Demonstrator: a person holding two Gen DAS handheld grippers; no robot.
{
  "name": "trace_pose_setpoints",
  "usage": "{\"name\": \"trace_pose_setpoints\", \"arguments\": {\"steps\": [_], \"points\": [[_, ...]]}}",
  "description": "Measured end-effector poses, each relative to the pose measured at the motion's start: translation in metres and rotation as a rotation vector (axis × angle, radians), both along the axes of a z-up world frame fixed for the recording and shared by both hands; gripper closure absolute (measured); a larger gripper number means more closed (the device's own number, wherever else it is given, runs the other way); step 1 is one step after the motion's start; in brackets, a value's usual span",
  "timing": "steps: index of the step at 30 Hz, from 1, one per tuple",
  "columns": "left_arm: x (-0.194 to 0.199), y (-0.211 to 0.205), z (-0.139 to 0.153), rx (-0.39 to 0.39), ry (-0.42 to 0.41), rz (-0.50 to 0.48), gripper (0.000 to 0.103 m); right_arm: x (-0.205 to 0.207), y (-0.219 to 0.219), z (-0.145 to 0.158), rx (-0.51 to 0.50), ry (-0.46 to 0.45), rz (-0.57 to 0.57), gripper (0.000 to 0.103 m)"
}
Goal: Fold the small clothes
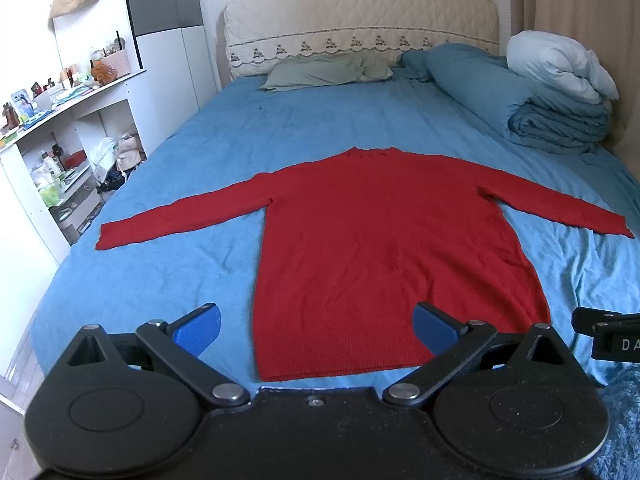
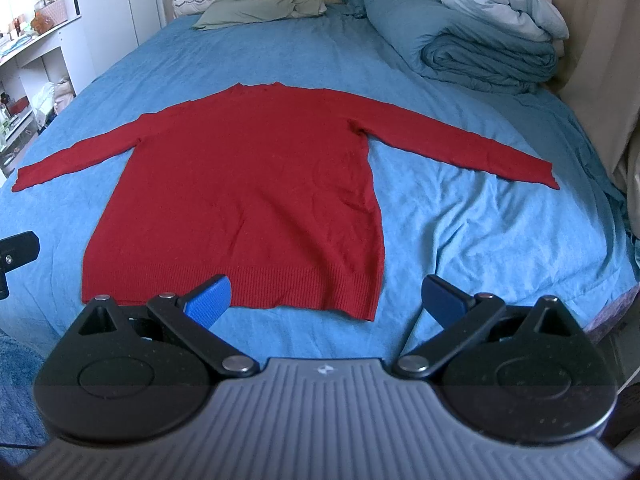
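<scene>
Red sweater point(image 2: 244, 192) lies flat on the blue bedsheet point(image 2: 460, 232), sleeves toward nine and three o'clock; right gripper point(image 2: 326, 298), jaws wide apart, at six.

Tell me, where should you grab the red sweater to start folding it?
Probably the cuffs. The red sweater lies flat on the blue bedsheet, sleeves spread wide, hem nearest. The left gripper could come from the left side for the left cuff, and the right gripper from the right for the right cuff, since the thin sleeve ends suit open fingers.

A blue-sheeted bed point(image 1: 280, 128) with quilted headboard point(image 1: 360, 20) stands beside white shelves point(image 1: 80, 120).
</scene>
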State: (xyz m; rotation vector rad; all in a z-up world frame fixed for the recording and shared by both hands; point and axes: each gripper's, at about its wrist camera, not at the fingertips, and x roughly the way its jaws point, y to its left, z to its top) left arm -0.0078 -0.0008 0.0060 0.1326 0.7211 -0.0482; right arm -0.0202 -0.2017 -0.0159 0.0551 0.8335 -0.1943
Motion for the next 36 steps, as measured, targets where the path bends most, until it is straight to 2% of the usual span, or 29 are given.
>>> {"name": "trace_pose_setpoints", "arguments": {"steps": [36], "points": [[0.0002,0.0018,-0.0008,-0.015,-0.003,0.001,0.0,-0.0002,0.0031,-0.0026,0.006,0.001,0.003,0.0]]}}
